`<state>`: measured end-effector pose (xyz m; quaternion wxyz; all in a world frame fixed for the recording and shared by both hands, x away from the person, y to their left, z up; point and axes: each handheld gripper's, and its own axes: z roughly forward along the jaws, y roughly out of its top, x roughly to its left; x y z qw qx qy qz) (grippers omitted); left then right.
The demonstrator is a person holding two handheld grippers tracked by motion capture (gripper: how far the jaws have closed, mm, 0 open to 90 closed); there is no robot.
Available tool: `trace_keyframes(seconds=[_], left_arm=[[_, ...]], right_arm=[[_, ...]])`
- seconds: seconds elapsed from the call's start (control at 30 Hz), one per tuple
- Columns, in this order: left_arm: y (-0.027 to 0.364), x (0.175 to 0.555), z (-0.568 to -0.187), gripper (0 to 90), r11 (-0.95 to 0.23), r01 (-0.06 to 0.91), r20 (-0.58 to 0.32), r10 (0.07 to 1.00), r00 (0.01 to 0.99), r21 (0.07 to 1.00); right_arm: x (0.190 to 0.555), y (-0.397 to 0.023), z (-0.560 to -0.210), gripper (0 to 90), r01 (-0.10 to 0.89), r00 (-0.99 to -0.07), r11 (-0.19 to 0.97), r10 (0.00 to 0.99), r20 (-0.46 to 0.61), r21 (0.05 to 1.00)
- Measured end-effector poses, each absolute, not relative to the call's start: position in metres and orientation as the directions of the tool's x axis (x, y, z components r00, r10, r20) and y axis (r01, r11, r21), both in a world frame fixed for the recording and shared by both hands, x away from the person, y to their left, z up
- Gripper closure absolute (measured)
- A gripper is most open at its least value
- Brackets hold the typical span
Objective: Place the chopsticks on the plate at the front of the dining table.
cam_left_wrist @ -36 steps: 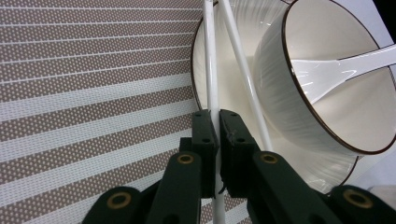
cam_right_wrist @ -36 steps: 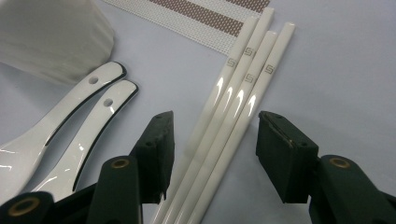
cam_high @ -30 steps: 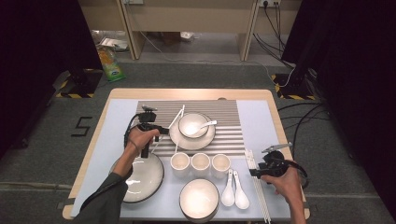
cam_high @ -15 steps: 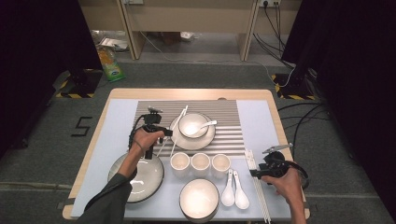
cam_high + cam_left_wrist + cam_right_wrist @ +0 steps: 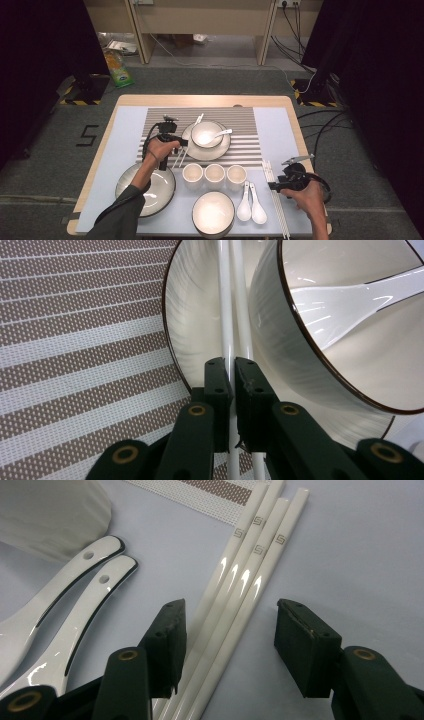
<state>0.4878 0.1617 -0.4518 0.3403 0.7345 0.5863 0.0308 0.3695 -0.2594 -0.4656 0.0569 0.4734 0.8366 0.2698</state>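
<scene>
Chopsticks (image 5: pixel 231 315), a white pair, sit clamped between the left gripper (image 5: pixel 232 371) jaws, their long axis running straight on from the jaw tips across the plate (image 5: pixel 192 315), just beside the bowl (image 5: pixel 280 325) wall. In the high view they slant up-right toward the desk's far side. The tips' contact with the plate is, I think, too hard to judge. The right gripper (image 5: pixel 227 620), jaws apart, straddles another white bundle (image 5: pixel 240 580) lying on the desk (image 5: pixel 360 555) and pointing away from it.
</scene>
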Motion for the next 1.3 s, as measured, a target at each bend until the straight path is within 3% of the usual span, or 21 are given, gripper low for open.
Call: trace_keyframes(seconds=[1.3], left_arm=[[0.173, 0.479, -0.44, 76.2, -0.104, 0.822, -0.353, 0.867, 0.351, 0.56]], right_arm=[[0.367, -0.272, -0.464, 45.2, 0.766, -0.503, 0.355, 0.851, 0.154, 0.535]])
